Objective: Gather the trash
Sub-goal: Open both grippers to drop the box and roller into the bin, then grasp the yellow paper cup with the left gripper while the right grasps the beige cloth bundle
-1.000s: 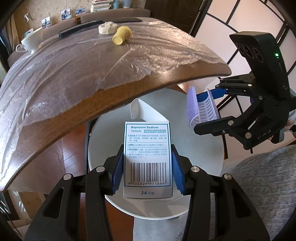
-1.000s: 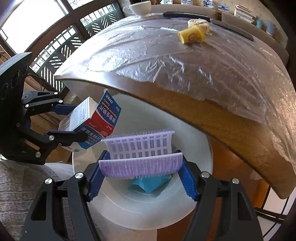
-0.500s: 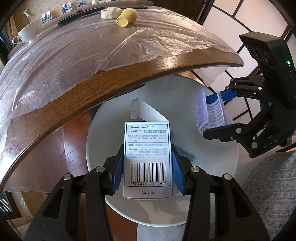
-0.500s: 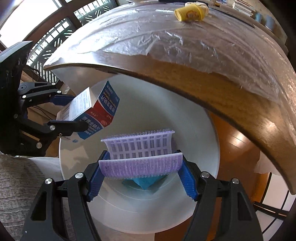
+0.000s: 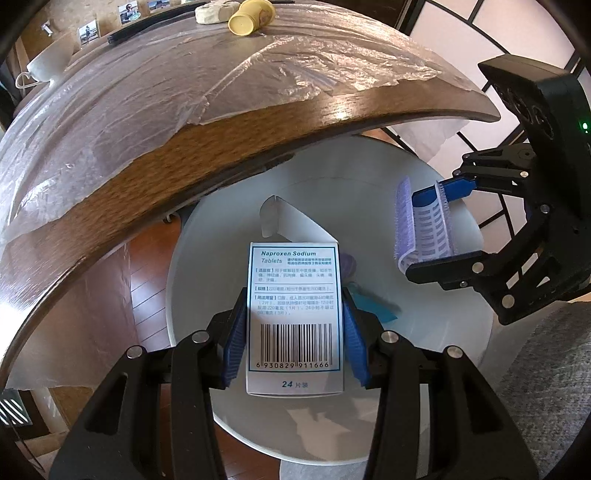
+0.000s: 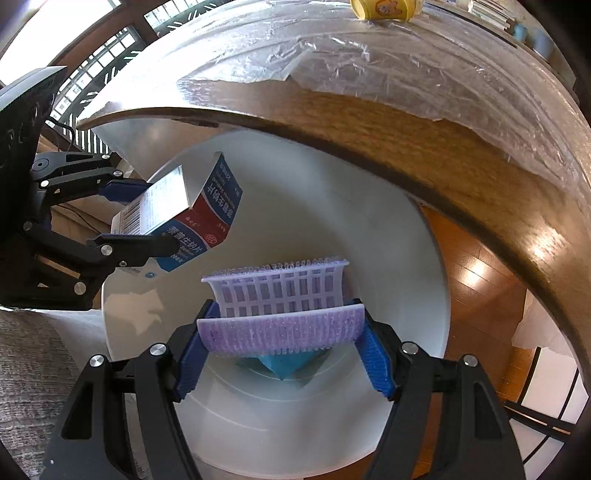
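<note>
Both pieces of trash over the white bin (image 5: 443, 369), which stands on the floor tucked partly under the desk (image 5: 258, 122) edge.

Left gripper (image 5: 293, 332) clamped narrow on a tablet box (image 5: 295, 314), pads pressing its two long sides. Right gripper (image 6: 280, 350) set wider, gripping a folded purple mesh piece (image 6: 280, 299) by its ends, the piece bowed between the pads.

For a clean drop: best to keep each item well inside the bin rim, clear of the desk edge overhead, then open one gripper at a time so neither piece knocks the other. Probably worth opening the right gripper fully, since the bowed mesh may spring and cling to a pad. The box, with its flap open, could catch the rim if let go too near it.

Box: long axis along the gripper, pointing steeply down into the bin, open flap end leading, barcode end nearest the pads. Mesh piece: long axis crosswise between the pads, fold toward the camera, free edges pointing down toward the bin.

Already at the bin bottom: a blue scrap (image 6: 282, 363). Left on the desk: a yellow cup (image 5: 251, 20) lying on its side, far from the bin.
</note>
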`<state>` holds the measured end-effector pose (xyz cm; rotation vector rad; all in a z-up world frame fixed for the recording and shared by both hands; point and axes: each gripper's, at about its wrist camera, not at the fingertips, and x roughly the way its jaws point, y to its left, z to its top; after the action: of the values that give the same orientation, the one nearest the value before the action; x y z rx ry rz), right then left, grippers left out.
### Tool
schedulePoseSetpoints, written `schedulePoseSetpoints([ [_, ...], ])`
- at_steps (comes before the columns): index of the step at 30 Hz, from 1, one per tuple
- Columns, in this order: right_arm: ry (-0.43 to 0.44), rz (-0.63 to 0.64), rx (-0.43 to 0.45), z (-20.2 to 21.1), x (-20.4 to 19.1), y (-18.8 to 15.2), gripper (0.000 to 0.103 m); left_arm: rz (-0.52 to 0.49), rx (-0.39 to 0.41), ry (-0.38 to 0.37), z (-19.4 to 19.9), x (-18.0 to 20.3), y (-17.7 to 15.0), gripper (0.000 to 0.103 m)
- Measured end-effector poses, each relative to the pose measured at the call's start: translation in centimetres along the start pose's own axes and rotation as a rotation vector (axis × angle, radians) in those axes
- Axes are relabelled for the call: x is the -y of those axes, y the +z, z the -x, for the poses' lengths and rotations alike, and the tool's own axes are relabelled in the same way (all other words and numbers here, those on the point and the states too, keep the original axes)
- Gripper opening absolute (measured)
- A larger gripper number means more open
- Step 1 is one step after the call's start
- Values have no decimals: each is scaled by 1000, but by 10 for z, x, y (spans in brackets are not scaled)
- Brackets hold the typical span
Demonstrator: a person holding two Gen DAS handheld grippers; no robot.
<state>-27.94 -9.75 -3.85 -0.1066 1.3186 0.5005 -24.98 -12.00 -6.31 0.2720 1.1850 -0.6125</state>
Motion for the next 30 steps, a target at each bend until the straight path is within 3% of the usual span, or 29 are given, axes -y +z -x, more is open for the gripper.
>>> schedulePoseSetpoints([
  [8, -22, 10, -5, 0, -1, -3, 71, 11, -24, 9, -9, -3, 0, 48],
  [11, -53, -5, 7, 5, 0, -4, 86, 28, -29, -3, -10, -6, 1, 60],
  [17, -57, 8, 72, 47, 4, -3, 87, 22, -7, -9, 16, -3, 1, 61],
  [18, -60, 23, 104, 61, 3, 0, 87, 12, 24, -21, 31, -1, 3, 62],
  [21, -102, 47, 240, 108, 10, 15, 99, -5, 129, -19, 66, 4, 13, 87],
  [23, -162, 32, 320, 130, 21, 35, 99, -4, 227, 9, 89, 5, 26, 100],
  [25, -218, 5, 387, 142, 35, 59, 99, 10, 314, 38, 101, 3, 45, 101],
  [30, -335, -14, 466, 143, 66, 124, 99, -8, 386, 106, 91, -2, 92, 101],
])
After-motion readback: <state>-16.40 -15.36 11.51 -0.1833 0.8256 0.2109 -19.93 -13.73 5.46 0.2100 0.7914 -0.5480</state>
